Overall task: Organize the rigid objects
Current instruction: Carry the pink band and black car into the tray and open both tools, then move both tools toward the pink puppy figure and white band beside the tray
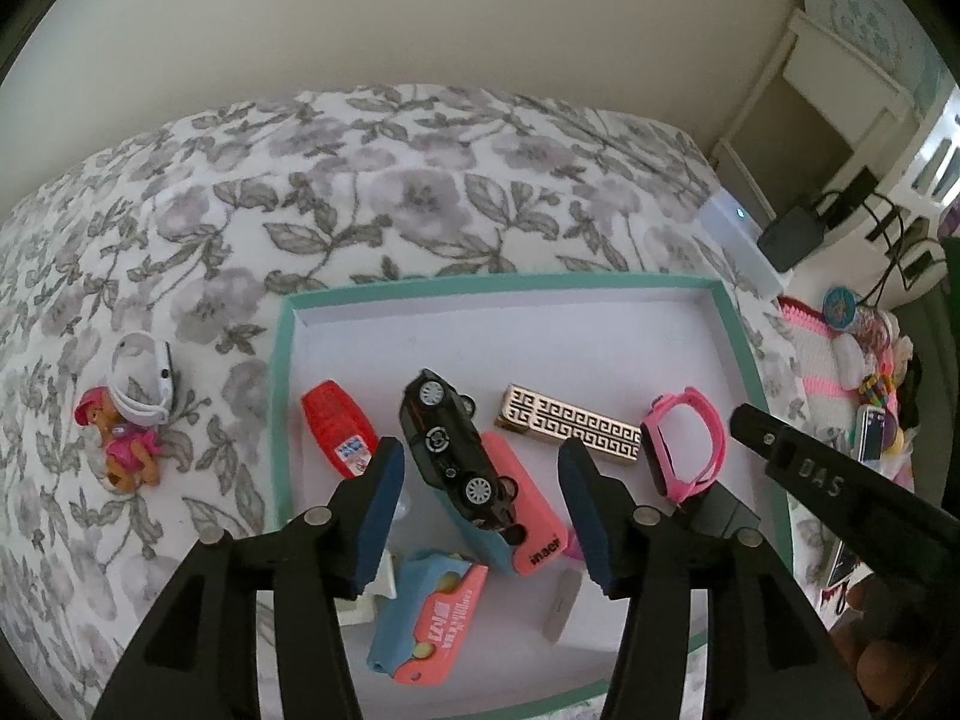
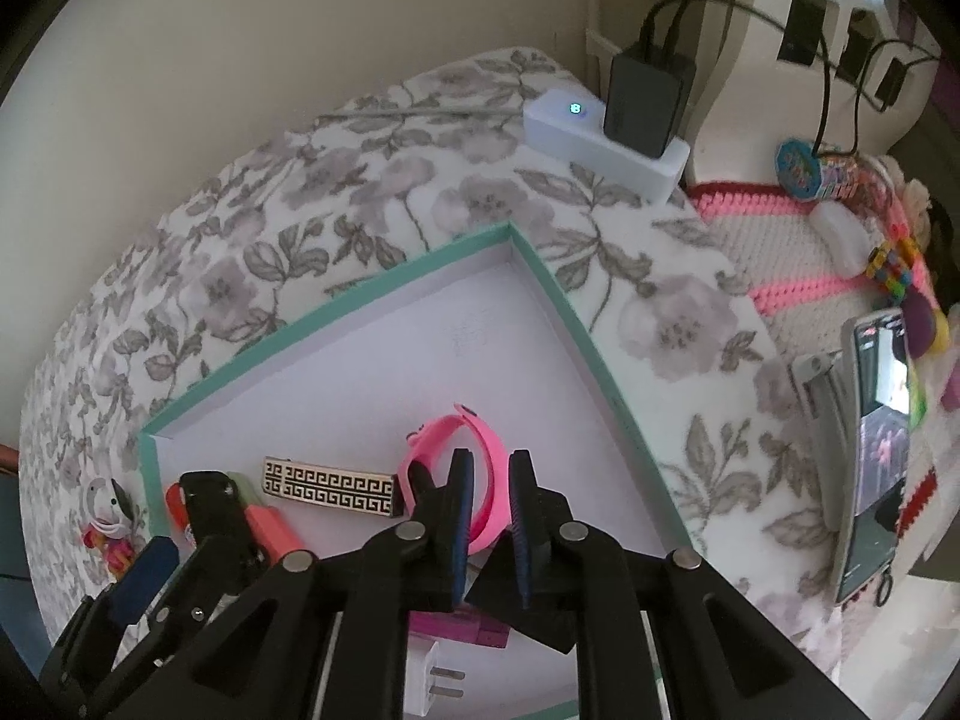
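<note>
Shallow teal-rimmed box (image 1: 282, 420) on floral bedspread (image 1: 360, 192), holding black toy car (image 1: 456, 450) atop coral case (image 1: 528, 516), red remote (image 1: 336, 432), gold patterned bar (image 1: 570, 423), pink watch (image 1: 684, 444). Left gripper (image 1: 480, 480) above car, jaws apart, touching nothing. Right gripper (image 2: 489, 474) nearly closed astride watch band, contact unclear. Outside box: pink figurine (image 1: 120, 444), white band (image 1: 144, 378).

A phone (image 2: 873, 450) lies beside a crocheted mat (image 2: 774, 252).

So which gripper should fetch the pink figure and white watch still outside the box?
Left, probably. The pink figure and white watch lie on the bedspread on its side, and the left gripper stands open. The right gripper is over the pink band.
</note>
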